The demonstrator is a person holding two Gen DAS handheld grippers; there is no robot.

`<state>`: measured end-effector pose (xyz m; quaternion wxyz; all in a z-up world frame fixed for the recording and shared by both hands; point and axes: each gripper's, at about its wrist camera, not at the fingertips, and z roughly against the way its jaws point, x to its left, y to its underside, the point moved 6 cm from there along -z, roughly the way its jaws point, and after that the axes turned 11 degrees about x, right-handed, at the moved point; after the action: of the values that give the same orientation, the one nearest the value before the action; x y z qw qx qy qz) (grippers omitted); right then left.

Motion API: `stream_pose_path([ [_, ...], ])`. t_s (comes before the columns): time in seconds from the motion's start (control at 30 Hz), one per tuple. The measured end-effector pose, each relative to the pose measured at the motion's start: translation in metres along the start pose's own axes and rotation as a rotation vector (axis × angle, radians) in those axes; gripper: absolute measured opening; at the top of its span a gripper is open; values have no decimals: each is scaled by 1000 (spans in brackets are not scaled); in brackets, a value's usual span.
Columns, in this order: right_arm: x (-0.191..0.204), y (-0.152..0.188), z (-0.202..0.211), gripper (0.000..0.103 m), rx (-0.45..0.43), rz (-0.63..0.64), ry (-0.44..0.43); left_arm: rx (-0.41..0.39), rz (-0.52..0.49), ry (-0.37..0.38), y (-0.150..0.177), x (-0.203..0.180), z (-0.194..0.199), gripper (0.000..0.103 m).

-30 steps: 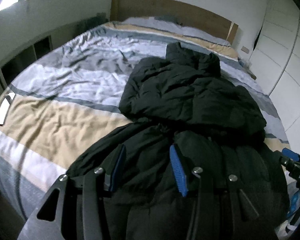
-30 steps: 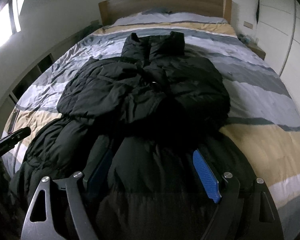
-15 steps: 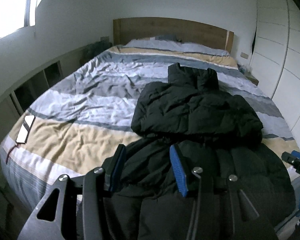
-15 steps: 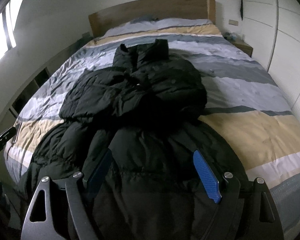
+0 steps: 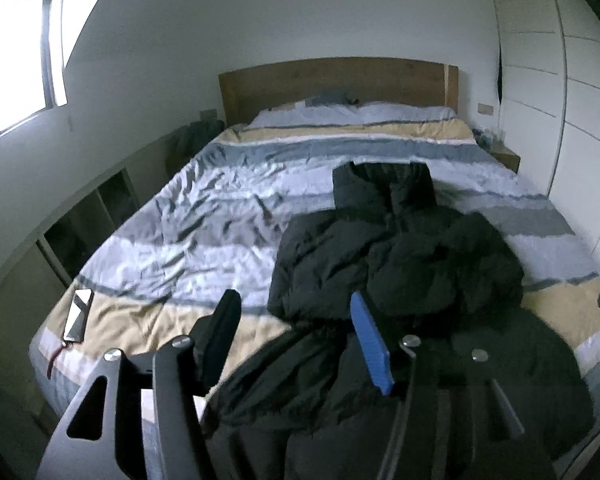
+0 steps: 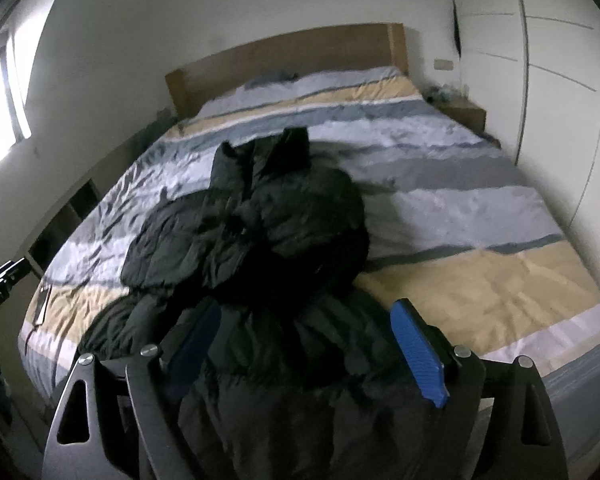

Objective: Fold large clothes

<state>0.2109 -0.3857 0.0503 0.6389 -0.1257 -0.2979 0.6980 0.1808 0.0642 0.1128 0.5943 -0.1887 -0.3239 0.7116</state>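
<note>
Both tools have pulled up and back from the coat (image 5: 400, 264) since a second ago. Left tool (image 5: 296, 334) and right tool (image 6: 304, 340) have just been opening; spread, nothing pinched. Coat lies on bed (image 5: 204, 208), hem at foot edge.

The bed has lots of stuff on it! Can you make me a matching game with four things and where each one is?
Things:
1. black coat
2. phone
3. pillows
4. wooden headboard

Places:
A. near the bed's foot corner on the window side
B. against the wall
C. spread over the bed's near end, collar toward the headboard
D. at the head of the bed

Pairs: 1-C, 2-A, 3-D, 4-B
</note>
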Motion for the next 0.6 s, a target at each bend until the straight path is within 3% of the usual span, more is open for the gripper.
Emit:
stream_pose_path([
  [0.37,-23,-79,46,94,-113,10,11,4,35,48,-115,28,14,62],
  [0.6,-19,-147,34,94,-121,44,3,75,22,68,-191,36,-29,62],
])
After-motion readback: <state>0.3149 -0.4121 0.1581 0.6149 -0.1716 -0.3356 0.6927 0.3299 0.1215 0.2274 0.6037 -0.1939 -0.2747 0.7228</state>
